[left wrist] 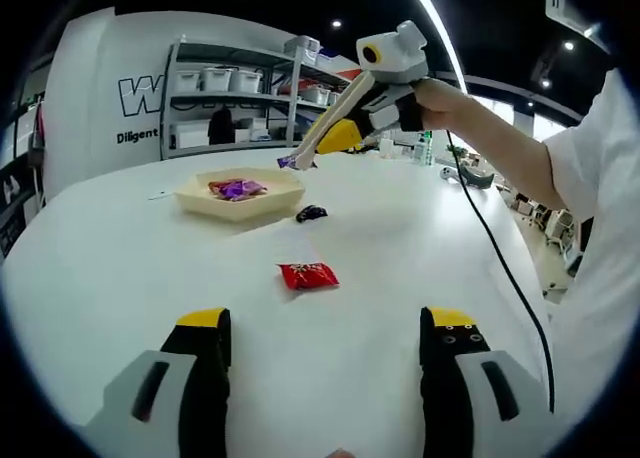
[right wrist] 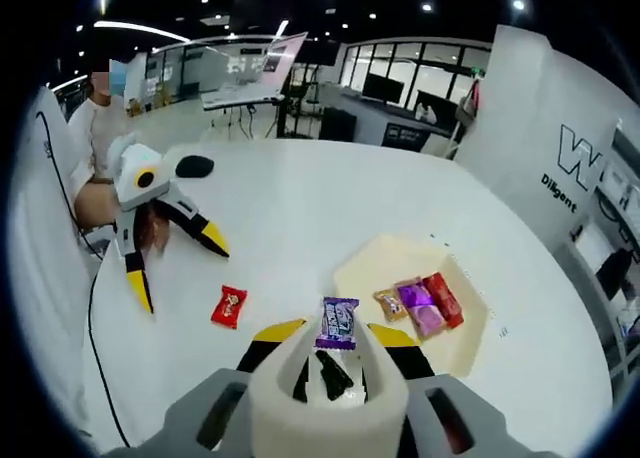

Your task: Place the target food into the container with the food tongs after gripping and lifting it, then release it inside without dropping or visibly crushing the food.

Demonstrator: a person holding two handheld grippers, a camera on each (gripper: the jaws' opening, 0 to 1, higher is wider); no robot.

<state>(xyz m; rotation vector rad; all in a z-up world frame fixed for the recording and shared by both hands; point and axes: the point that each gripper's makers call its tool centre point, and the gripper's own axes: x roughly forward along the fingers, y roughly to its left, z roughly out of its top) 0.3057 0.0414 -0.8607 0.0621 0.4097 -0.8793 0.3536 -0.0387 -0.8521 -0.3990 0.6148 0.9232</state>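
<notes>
- While a purple-wrapped candy bar (right wrist: 338,323) rides pinched at the tips of the cream-coloured food tongs (right wrist: 330,383), the right hand-held gripper (left wrist: 345,128) squeezes those tongs from outside, its yellow-tipped jaws drawn in around the arms; in the left gripper view the candy (left wrist: 287,161) hangs clear of the counter, just beside the near rim of the tray.
- The pale hexagonal paper tray (right wrist: 470,348), the container for the job, sits on the round white counter (left wrist: 120,268) and already holds several wrapped sweets: purple (right wrist: 420,303), red (right wrist: 445,298) and orange-brown (right wrist: 390,303).
- The candy appears to be raised so that it clears the tray's wall; judged from this, the lift is done and the carry over the rim and the release remain.
- The left hand-held gripper (right wrist: 170,253) stands wide open with nothing between its jaws, hovering above the counter well back from the tray, apparently kept out of the way.
- A red-wrapped candy (left wrist: 308,275) lies on the counter between the left hand-held gripper and the tray, and a small black-wrapped piece (left wrist: 311,214) lies just beside the tray, both likely awaiting their turn.
- The wrapper looks slick and thin, so a gentle, steady squeeze seems wise until it is over the tray.
</notes>
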